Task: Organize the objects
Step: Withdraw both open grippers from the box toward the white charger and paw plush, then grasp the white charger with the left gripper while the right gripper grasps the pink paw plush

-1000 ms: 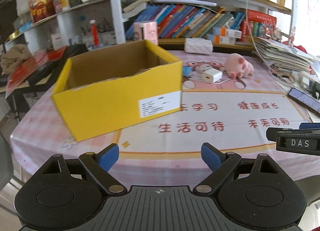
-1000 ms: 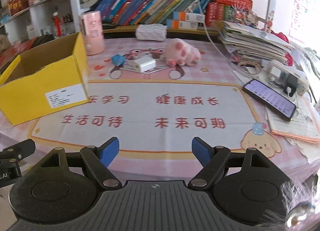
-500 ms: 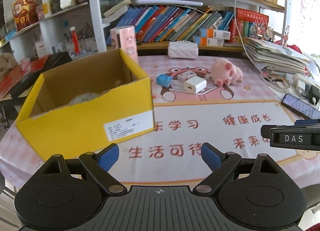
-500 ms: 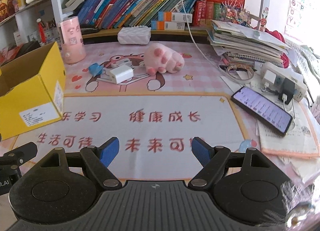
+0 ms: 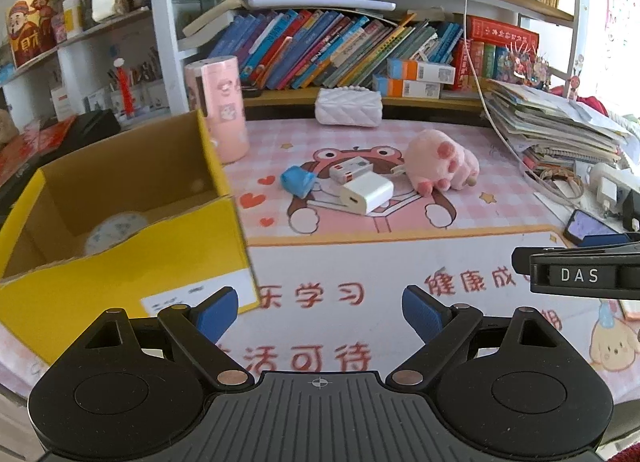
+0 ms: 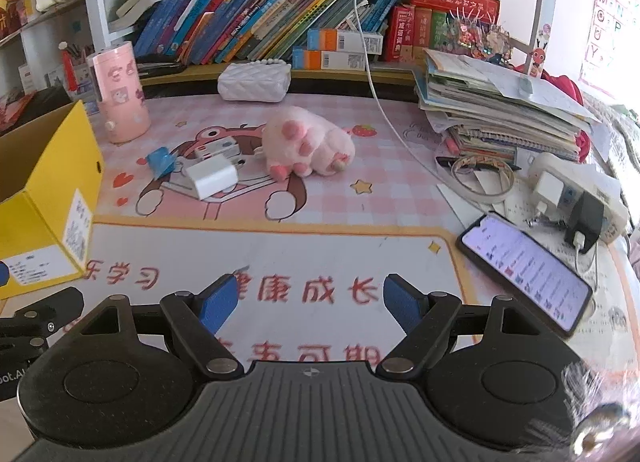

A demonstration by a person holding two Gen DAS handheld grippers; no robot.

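Both the left gripper (image 5: 320, 308) and right gripper (image 6: 308, 298) hover wide and empty. The white charger (image 5: 367, 193), blue plug (image 5: 297, 181) and plush paw (image 5: 440, 160) lie touching mid-worktop, beside the yellow box (image 5: 120, 262); grabbing one risks dragging its neighbours.

You're getting bright daylight pouring in from right, blowing out that edge. Fisheye is bending shelves, darkening corners. Mat lettering (image 6: 316, 294) near tongs is blurring slightly; shadows staying soft.
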